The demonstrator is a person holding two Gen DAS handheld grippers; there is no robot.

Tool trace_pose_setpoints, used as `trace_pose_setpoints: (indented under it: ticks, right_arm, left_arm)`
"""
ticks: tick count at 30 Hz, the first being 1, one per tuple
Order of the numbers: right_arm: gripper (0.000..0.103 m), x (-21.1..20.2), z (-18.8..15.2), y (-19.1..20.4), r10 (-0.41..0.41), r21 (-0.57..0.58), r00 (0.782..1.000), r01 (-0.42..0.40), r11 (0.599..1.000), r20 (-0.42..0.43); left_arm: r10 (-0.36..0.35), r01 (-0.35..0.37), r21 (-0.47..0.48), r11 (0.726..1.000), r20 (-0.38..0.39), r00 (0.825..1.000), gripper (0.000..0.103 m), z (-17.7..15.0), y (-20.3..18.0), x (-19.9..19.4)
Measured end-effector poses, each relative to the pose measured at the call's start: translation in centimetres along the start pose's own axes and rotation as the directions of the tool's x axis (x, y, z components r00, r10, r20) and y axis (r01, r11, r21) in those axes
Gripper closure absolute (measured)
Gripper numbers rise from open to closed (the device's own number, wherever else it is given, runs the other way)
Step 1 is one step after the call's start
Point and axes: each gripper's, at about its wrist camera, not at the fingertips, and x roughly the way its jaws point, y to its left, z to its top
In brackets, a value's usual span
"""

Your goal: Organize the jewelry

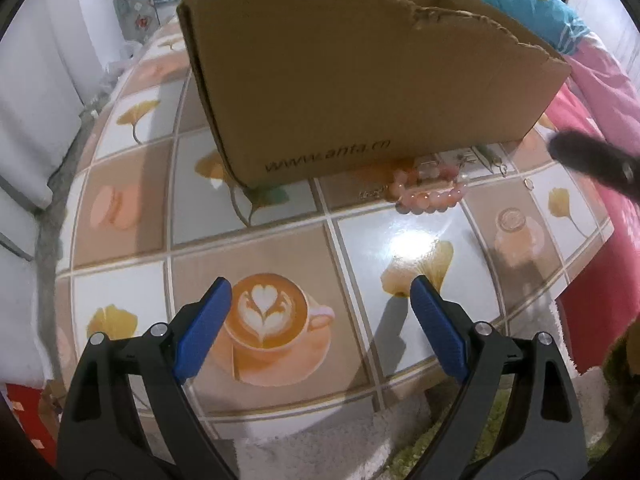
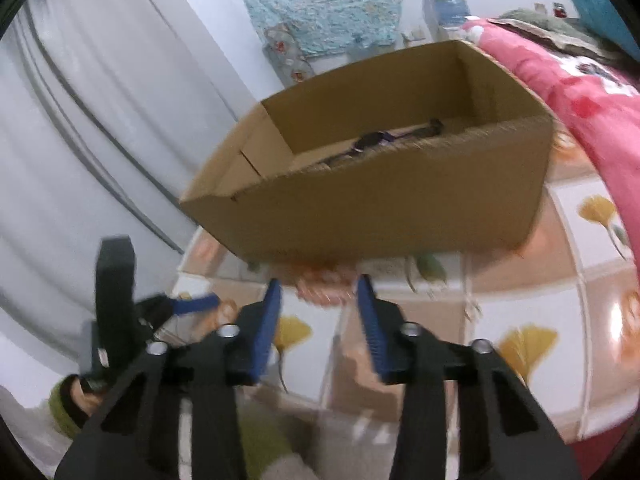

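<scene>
Beside the cardboard box (image 1: 360,80), pink bead bracelets (image 1: 430,194); both grippers' jaws apart, empty.

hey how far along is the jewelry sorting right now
Early on. Done: a dark strap-like piece already lies inside the cardboard box. In hand: nothing; the left gripper and right gripper are both open and empty. Left: the pink bead bracelets and small metal bits on the table.

Both grippers' fingers (image 1: 204,334) (image 2: 372,328) apart, empty.
</scene>
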Motion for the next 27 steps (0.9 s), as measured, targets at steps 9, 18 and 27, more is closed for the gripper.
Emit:
trace_pose_setpoints:
  ticks: [9, 18, 27]
  right_arm:
    - [0.081, 4.4, 3.6, 0.5, 0.061, -0.028, 0.998, -0.062, 0.998, -0.026]
    - [0.083, 5.2, 4.7, 0.1, 0.095, -0.005, 0.995, -0.095, 0.996, 0.012]
    - [0.083, 0.4, -0.3, -2.6, -0.004, -0.009, 1.0, 0.004, 1.0, -0.015]
  left_arm:
    - [0.05, -0.051, 0.087, 0.995, 0.009, 0.999, 0.008, -0.5, -1.3, 0.7]
    - [0.091, -0.095, 0.095, 0.991, 0.041, 0.995, 0.007, -1.1, -2.1, 0.5]
    - [0.077, -0.082, 0.111, 0.99, 0.049, 0.996, 0.007, -1.8, -3.0, -0.6]
